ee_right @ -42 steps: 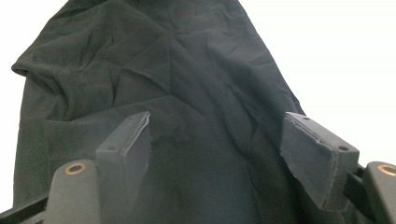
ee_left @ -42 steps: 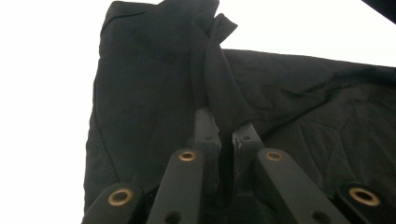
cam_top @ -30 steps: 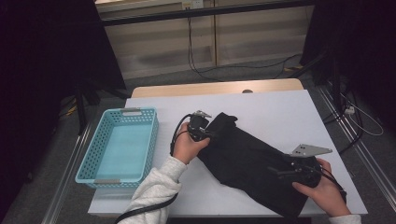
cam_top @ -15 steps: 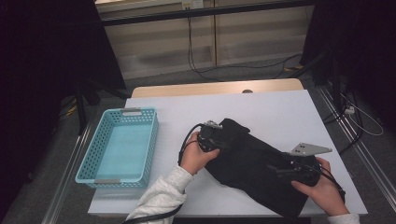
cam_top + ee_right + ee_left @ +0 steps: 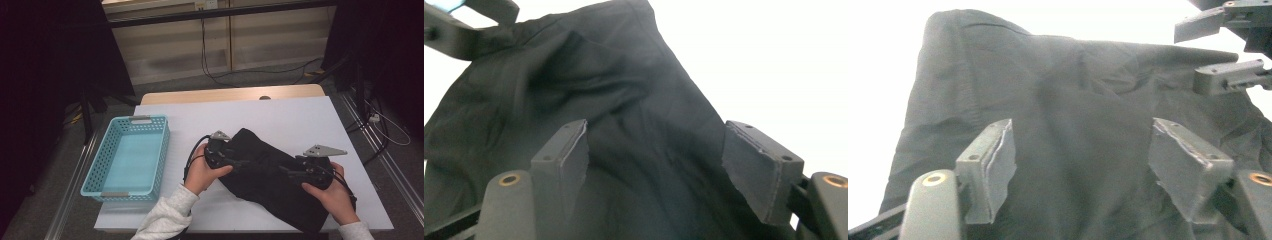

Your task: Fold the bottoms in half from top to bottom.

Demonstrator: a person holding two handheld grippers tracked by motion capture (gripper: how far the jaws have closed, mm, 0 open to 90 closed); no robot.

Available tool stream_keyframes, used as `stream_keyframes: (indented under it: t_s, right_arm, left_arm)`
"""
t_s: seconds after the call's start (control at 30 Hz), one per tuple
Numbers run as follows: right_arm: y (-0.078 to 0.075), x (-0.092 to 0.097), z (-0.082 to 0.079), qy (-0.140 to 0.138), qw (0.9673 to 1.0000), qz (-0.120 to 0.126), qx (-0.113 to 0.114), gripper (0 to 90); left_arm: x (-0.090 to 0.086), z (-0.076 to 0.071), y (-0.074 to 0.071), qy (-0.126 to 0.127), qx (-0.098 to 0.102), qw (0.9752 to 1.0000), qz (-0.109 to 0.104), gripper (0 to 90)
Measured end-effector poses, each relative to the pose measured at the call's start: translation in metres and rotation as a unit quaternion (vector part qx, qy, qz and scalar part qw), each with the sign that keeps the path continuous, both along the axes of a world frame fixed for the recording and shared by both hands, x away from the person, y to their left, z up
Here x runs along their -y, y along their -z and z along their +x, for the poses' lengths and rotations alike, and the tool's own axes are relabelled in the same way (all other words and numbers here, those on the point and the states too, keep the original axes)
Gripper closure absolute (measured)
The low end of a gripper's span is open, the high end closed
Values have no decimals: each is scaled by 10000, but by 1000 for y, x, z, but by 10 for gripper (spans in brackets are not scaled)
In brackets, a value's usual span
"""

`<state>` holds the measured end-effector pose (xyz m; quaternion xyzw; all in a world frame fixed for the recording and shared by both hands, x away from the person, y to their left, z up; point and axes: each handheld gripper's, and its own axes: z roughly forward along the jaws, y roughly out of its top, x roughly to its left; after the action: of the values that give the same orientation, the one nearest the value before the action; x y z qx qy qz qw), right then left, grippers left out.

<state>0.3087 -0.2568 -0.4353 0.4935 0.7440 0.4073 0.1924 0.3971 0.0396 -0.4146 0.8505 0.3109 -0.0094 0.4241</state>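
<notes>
**Black garment flat on table, both grippers open over it**

Table [image 5: 300, 115]: white top, wooden strip at the far edge; it bears everything below. No writing legible on it.

Black garment [image 5: 270, 175]: lies crumpled on the table's near right part, running diagonally from mid-table toward the near right corner. Likely laid out for folding or for moving to the basket; that is a judgement only. No label or print can be read on the cloth.

Blue basket [image 5: 107, 157]: at the table's left, well apart from the garment, empty, long side running away from the person. Probably the destination, kept within the left hand's reach.

Left gripper [image 5: 239, 161]: at the garment's far left end. Jaws have just been opening; in the left gripper view they stand wide with cloth beneath, pads [image 5: 998, 165] not pressing on it. Nothing held.

Right gripper [image 5: 292, 172]: over the garment's near right part, jaws likewise wide apart, pads [image 5: 571, 160] clear of the cloth.
</notes>
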Motion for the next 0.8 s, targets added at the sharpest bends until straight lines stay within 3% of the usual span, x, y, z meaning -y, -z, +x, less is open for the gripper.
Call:
stream_keyframes:
  t_s: [0.3,0.43,0.67,0.8]
  right_arm:
    - [3,-16,29,66,9999,-83,-99,345]
    - [5,-22,40,116,9996,-159,-192,433]
    - [10,-37,55,28,9995,-139,-289,472]
    - [17,-45,60,-56,9986,-156,-499,540]
  left_arm:
    - [-31,5,4,-320,61,9992,245,211]
    - [-38,5,6,-423,113,9984,351,207]
    - [-48,7,12,-461,252,9964,661,185]
    - [-50,7,11,-434,314,9964,654,179]
